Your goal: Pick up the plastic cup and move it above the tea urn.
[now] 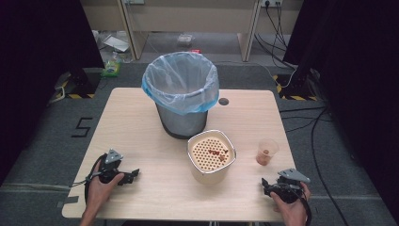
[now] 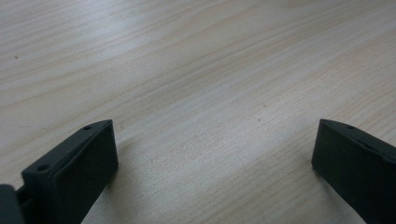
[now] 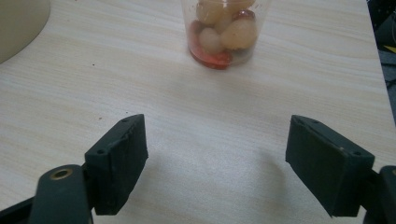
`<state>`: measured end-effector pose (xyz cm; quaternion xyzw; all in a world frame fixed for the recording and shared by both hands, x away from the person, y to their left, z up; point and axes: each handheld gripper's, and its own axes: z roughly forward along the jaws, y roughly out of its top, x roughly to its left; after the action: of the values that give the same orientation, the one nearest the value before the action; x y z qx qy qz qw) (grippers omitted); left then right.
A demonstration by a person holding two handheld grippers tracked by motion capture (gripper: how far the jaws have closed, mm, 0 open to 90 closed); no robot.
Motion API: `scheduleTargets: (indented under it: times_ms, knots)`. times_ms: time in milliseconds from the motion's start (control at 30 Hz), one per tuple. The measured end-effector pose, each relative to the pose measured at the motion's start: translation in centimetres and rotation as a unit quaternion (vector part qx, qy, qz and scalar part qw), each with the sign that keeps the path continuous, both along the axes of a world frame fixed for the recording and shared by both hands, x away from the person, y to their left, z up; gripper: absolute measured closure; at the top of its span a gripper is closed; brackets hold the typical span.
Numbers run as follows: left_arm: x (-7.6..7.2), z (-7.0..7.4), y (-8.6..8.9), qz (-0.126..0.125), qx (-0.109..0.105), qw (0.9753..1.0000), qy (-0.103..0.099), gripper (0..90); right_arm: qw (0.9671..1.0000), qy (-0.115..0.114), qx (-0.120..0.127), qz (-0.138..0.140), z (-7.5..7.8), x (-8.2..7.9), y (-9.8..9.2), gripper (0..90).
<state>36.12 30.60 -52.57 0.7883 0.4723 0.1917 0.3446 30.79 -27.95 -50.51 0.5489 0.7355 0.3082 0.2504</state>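
1. Left hand-held gripper (image 1: 133, 174): rests low at the near-left part of the desk (image 1: 136, 122). In the left gripper view its jaws stand wide apart over bare wood, with nothing between them.
2. Right hand-held gripper (image 1: 266, 184): sits at the near-right corner of the desk. In the right gripper view its jaws are spread wide and empty, and they point toward the plastic cup (image 3: 224, 30).
3. Plastic cup (image 1: 267, 152): clear, upright, standing on the desk ahead of the right hand-held gripper and well apart from it. It holds pale and reddish lumps, probably food scraps, though the pieces are too small to identify.
4. Strainer container (image 1: 211, 157): a beige pot with a perforated insert, at the middle of the desk and left of the cup. A few reddish bits lie on the insert.
5. Lined bin (image 1: 181, 93): stands just behind the strainer container, its blue bag folded over the rim.
6. Step in hand, as judged: the approach, before any grasp; both tools are free.
7. Next move, as judged: advance the right hand-held gripper until its jaws stand on either side of the cup wall, then close gently, since thin plastic will buckle, and keep the cup upright while lifting.
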Motion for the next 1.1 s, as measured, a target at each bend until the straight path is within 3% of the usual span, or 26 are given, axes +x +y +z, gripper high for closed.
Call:
scheduleTargets:
  times_ms: [333,733,1100]
  knots:
    - [0.0,0.0,0.0,0.0,0.0,1.0,0.0,0.0,0.9999,0.008,0.011,-0.009,1.0,0.6,-0.7,26.8]
    - [0.0,0.0,0.0,0.0,0.0,1.0,0.0,0.0,0.9996,-0.007,0.026,-0.008,3.1,1.7,-1.1,29.2]
    - [0.0,0.0,0.0,-0.001,0.0,1.0,0.0,0.0,0.9993,-0.032,0.018,-0.003,6.9,3.4,-0.5,30.1]
